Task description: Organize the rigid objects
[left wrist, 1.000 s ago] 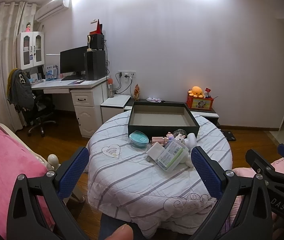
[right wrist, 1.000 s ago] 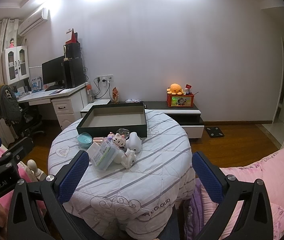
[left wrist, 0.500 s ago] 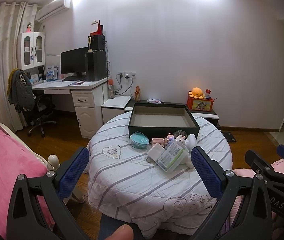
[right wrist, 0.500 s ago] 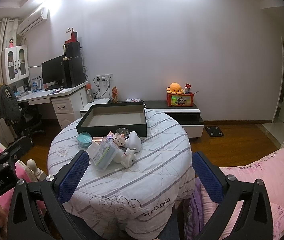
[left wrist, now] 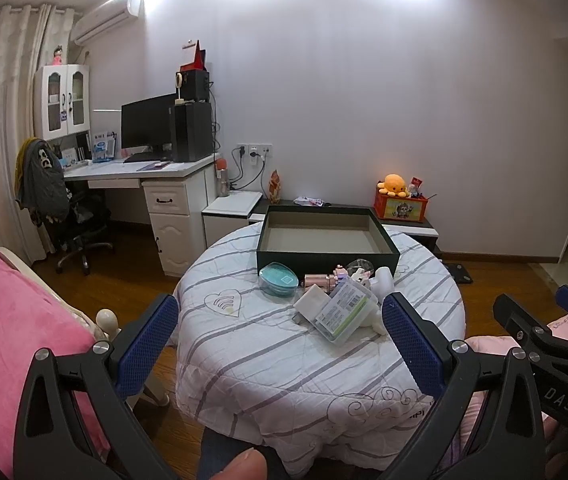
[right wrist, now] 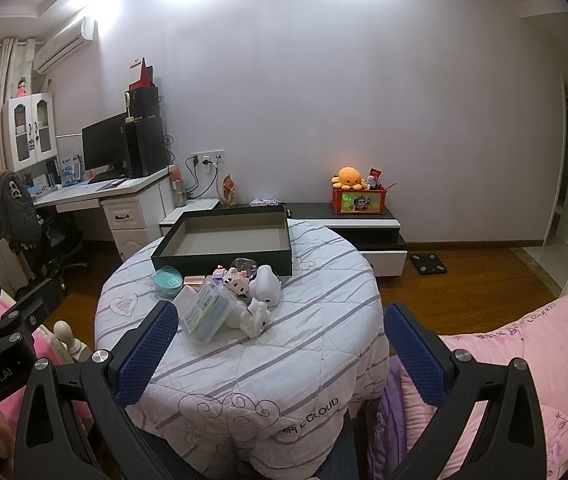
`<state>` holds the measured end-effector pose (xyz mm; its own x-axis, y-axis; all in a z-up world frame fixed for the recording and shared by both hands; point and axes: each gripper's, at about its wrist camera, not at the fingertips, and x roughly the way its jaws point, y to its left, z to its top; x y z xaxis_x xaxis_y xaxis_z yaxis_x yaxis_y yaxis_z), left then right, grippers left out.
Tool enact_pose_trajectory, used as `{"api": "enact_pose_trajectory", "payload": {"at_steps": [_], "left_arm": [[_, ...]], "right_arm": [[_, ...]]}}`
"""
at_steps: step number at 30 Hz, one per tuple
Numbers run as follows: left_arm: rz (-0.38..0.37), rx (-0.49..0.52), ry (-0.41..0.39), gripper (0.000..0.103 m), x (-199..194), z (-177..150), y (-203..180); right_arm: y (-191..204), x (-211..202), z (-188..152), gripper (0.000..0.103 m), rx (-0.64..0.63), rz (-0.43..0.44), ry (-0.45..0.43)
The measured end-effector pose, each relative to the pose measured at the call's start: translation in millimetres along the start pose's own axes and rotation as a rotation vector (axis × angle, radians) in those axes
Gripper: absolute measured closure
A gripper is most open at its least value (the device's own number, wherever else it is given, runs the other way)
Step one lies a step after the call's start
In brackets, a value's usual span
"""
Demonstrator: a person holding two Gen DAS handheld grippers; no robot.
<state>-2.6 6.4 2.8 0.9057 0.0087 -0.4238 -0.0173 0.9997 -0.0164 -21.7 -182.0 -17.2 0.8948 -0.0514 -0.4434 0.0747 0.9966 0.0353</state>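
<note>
Little has changed in the past second: both grippers stay raised short of the round table, jaws spread wide and empty. The left gripper and right gripper read "GenRobot.AI" and "DAS" on their bodies; the quilt's hem reads "CLOUD". The cluttered pile sits just in front of the dark tray: a teal case, a clear plastic box, white figurines.
</note>
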Motion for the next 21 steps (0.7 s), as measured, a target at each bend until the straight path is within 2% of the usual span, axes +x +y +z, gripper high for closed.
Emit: {"api": "enact_pose_trajectory", "payload": {"at_steps": [21], "left_arm": [[0.002,-0.002,0.002,0.0,1.7,-1.6,1.5]], "right_arm": [[2.1,0.8,0.5,0.0,-0.003,0.003,0.008]]}}
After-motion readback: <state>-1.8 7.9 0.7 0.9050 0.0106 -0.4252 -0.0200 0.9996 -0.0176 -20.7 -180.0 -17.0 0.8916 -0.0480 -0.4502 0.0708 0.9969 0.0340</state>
